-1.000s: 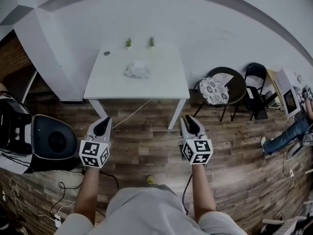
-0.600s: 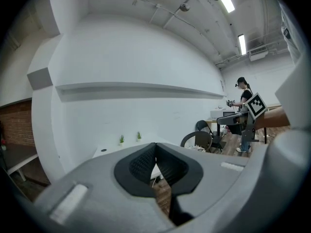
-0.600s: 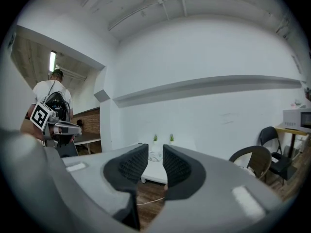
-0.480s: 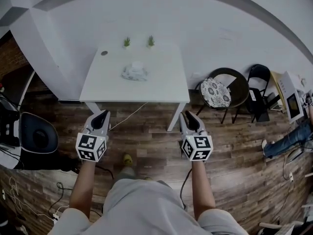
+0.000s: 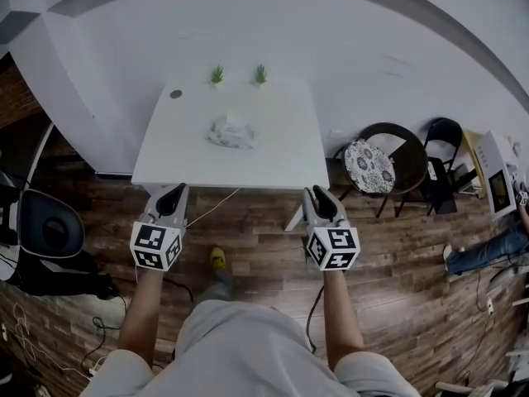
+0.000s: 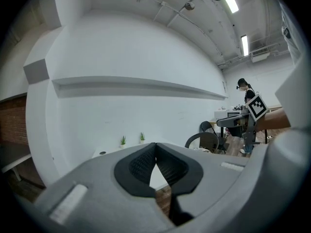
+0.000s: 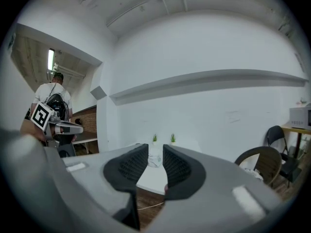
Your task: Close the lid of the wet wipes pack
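The wet wipes pack [image 5: 231, 131] is a crumpled whitish bundle in the middle of the white table [image 5: 281, 160], well ahead of both grippers. My left gripper [image 5: 172, 193] hovers over the wood floor just short of the table's front edge, its pads pressed together with nothing held. My right gripper [image 5: 317, 195] is level with it on the right, slightly open and empty. In the right gripper view the pack [image 7: 154, 159] shows through the gap of the right gripper [image 7: 155, 152]. In the left gripper view the left gripper [image 6: 155, 147] is shut, and the pack is hidden.
Two small potted plants [image 5: 216, 74] [image 5: 260, 74] and a dark round spot [image 5: 176, 93] sit at the table's far edge by the wall. Chairs [image 5: 376, 162] [image 5: 440, 147] stand to the right, a black round appliance [image 5: 50, 234] to the left. A cable [image 5: 211, 206] trails under the table.
I have stepped closer to the table, so it sits lower and nearer in the head view. Both grippers keep the same pose side by side.
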`<move>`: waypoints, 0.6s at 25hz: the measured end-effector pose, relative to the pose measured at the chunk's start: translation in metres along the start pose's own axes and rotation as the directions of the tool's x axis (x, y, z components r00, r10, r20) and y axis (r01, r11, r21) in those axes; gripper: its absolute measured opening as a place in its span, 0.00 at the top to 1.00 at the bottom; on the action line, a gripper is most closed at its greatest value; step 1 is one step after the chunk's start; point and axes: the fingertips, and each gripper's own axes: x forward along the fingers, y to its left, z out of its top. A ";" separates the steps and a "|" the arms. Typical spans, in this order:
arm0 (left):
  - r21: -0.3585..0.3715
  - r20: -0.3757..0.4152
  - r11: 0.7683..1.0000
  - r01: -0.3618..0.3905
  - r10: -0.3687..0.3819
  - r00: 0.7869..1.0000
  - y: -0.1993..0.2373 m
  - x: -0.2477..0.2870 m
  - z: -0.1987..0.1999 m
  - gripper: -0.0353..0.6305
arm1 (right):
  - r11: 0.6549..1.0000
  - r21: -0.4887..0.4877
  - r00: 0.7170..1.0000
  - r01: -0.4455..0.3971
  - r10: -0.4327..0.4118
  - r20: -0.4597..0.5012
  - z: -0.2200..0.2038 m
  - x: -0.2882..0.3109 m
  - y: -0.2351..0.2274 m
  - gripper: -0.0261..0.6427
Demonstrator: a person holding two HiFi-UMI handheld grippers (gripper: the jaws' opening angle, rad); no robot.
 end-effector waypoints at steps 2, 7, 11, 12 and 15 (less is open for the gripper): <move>-0.007 -0.007 1.000 0.001 -0.001 1.000 0.017 0.019 -0.001 0.94 | 1.000 -0.001 1.000 -0.004 0.004 -0.013 0.001 0.025 0.000 0.81; -0.028 -0.020 1.000 0.014 -0.015 1.000 0.061 0.068 -0.003 0.94 | 1.000 -0.004 0.999 0.002 -0.002 -0.034 0.009 0.088 -0.001 0.81; -0.042 -0.044 0.998 0.038 -0.040 0.998 0.098 0.109 -0.010 0.94 | 1.000 -0.003 0.998 0.014 -0.014 -0.056 0.012 0.142 0.000 0.81; -0.048 -0.050 0.998 0.043 -0.045 0.998 0.107 0.120 -0.012 0.94 | 1.000 -0.001 0.998 0.017 -0.017 -0.061 0.014 0.156 0.000 0.81; -0.062 -0.063 0.996 0.063 -0.067 0.996 0.133 0.156 -0.013 0.94 | 0.999 0.004 0.997 0.032 -0.032 -0.075 0.017 0.195 -0.004 0.81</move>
